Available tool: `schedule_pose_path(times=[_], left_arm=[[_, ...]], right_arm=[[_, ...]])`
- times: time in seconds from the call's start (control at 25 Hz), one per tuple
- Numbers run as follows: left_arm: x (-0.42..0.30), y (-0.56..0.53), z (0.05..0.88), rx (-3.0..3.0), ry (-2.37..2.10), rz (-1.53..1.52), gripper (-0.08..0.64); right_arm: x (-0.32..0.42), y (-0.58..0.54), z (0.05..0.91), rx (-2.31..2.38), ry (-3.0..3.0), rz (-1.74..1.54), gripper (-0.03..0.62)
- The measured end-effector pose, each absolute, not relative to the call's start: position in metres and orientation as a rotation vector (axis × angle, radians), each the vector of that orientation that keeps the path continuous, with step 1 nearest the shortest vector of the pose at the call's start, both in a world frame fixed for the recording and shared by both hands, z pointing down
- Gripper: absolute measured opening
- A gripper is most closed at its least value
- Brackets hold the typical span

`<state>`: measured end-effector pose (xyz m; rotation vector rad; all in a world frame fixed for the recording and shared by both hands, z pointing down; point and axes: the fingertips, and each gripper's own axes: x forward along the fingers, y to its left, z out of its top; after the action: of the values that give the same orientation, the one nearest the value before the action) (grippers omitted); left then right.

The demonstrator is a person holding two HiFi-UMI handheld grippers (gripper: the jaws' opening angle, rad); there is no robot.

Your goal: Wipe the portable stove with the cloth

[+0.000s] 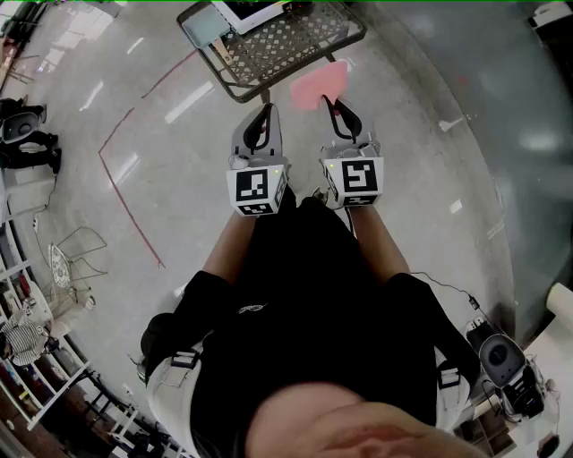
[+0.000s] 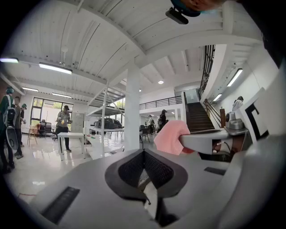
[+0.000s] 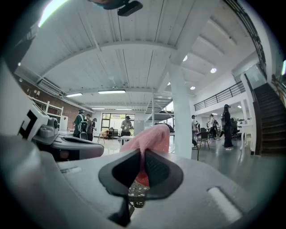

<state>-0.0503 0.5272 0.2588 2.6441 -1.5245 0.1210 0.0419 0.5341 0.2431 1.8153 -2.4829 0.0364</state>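
Both of the person's forearms reach straight out from the body, side by side and close together, each hand hidden under its tool. The 2 marker cubes face up toward the head camera: the left cube [image 1: 258,190] and the right cube [image 1: 358,177] are just beside each other without touching.

The left tongs [image 1: 265,109] point forward, roughly level, with their tips over the near edge of a metal lattice table [image 1: 295,40]. In the left gripper view their 2 dark pads meet along a single seam with nothing between them: closed and empty.

The right tongs [image 1: 330,101] run parallel to the left ones and also sit level. Their jaws are almost together, pinched on the pink cloth [image 1: 318,85]. In the right gripper view a fold of the cloth is squeezed in the narrow slit between the pads, and the rest bunches up above and ahead of the tips. From the head view the cloth hangs in the air just off the table's near right corner, and whether it touches the rim I cannot tell.

On the table's far side a white-edged flat thing [image 1: 251,11] is cut off by the frame, and I cannot tell what it is. Below the arms lies a glossy grey floor [image 1: 179,170] marked with a red line [image 1: 125,192].
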Motion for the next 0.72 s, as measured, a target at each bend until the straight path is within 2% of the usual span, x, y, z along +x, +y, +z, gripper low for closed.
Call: schedule_pose_path(times=[0.28, 0.72], left_arm=[[-0.054, 0.523, 0.279, 2.607, -1.525, 0.182, 0.0], [-0.067, 0.443, 0.311, 2.523, -1.481, 0.176, 0.0]], right_arm=[[0.04, 0.526, 0.264, 1.79, -2.479, 0.068, 0.023], [0.022, 0.469, 0.292, 1.661, -2.409, 0.102, 0.025]])
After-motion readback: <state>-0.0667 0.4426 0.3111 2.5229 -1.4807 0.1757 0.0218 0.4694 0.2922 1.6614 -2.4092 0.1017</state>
